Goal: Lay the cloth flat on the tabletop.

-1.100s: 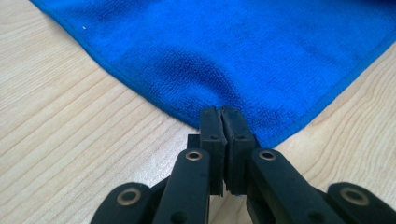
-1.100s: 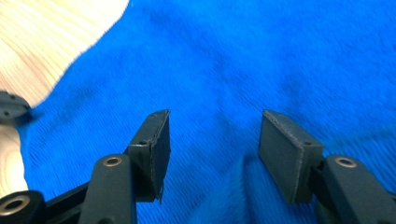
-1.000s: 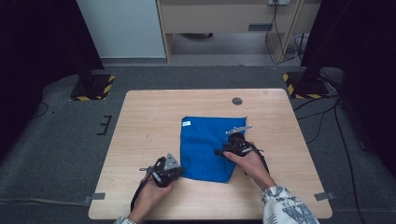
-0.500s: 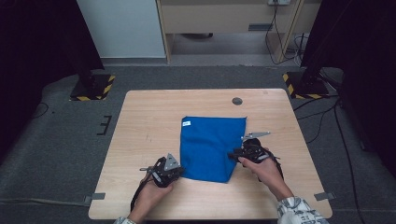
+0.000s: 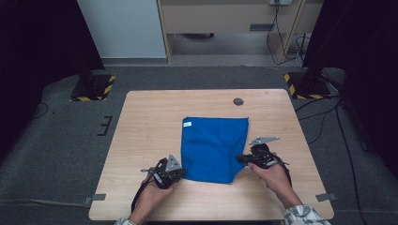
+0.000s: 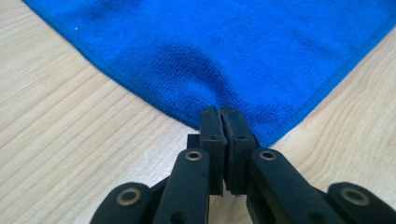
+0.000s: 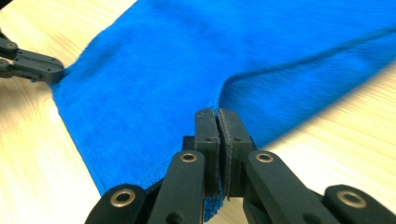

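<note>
High view: pale wooden worktop on grey carpet. Left tongs and right tongs each pinch the blue cloth near the front edge.

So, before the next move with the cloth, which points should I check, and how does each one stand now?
1. Left gripper shut on the cloth's near left corner: ok, jaws pressed together on the fabric.
2. Right gripper shut on the cloth: ok, fabric is pinched between the jaws at the right side.
3. Cloth flat on the table: mostly ok, though it puckers at both grips.
4. Far edge free: ok, nothing lies on it.
5. How many layers each gripper holds: cannot tell.
6. Space around the cloth: ok, bare wood all around.
</note>
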Demonstrator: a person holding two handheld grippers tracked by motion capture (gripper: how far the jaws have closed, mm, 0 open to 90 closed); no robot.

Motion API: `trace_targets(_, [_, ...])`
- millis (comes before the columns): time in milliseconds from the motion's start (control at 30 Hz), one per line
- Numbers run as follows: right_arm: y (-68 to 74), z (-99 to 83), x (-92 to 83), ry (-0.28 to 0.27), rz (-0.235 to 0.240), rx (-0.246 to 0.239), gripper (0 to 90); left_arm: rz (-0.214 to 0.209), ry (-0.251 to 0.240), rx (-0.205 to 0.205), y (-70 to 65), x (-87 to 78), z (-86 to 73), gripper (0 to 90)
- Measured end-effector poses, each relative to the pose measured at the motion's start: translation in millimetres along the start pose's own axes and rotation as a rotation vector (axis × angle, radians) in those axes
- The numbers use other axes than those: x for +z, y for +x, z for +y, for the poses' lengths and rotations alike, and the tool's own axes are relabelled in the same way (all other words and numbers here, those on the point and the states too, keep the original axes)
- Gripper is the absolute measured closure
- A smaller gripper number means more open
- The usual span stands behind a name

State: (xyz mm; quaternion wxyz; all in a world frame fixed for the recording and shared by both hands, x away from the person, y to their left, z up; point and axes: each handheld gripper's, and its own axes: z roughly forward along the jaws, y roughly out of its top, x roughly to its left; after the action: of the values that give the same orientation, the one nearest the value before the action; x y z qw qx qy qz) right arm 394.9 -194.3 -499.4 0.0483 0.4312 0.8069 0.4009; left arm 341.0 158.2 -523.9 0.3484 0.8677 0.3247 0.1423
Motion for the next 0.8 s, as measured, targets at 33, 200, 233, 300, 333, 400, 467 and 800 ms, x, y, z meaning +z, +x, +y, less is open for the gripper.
trace_targets(33, [0.0,0.0,0.0,0.000,0.000,0.000,87.9,0.000,0.000,0.000,0.0,0.0,0.0,87.9])
trace_targets(200, [-13.4,-25.6,-32.1,-0.004,-0.066,0.048,87.8,-0.024,0.006,0.031,-11.4,2.0,3.9,87.9])
trace_targets(233, [-14.6,-30.5,-36.3,-0.004,-0.079,0.054,87.8,-0.025,0.008,0.035,-12.3,2.2,4.0,87.9])
trace_targets(300, [-15.7,-39.5,-43.1,0.005,-0.088,0.069,87.6,-0.028,0.008,0.034,-12.6,2.1,3.8,87.9])
trace_targets(333, [-15.5,-43.5,-45.2,0.007,-0.086,0.076,87.6,-0.028,0.010,0.032,-12.1,1.1,3.1,87.9])
trace_targets(400, [-13.4,-50.5,-45.2,0.015,-0.084,0.079,87.6,-0.027,0.010,0.025,-10.9,-0.5,1.7,87.9])
trace_targets(467, [-9.5,-55.0,-42.9,0.024,-0.078,0.071,87.4,-0.024,0.011,0.018,-9.1,-2.8,-0.3,87.9])
trace_targets(800, [1.4,-50.9,-41.1,-0.014,-0.150,0.006,58.3,-0.027,0.022,0.001,-4.4,-10.2,-8.0,87.7])
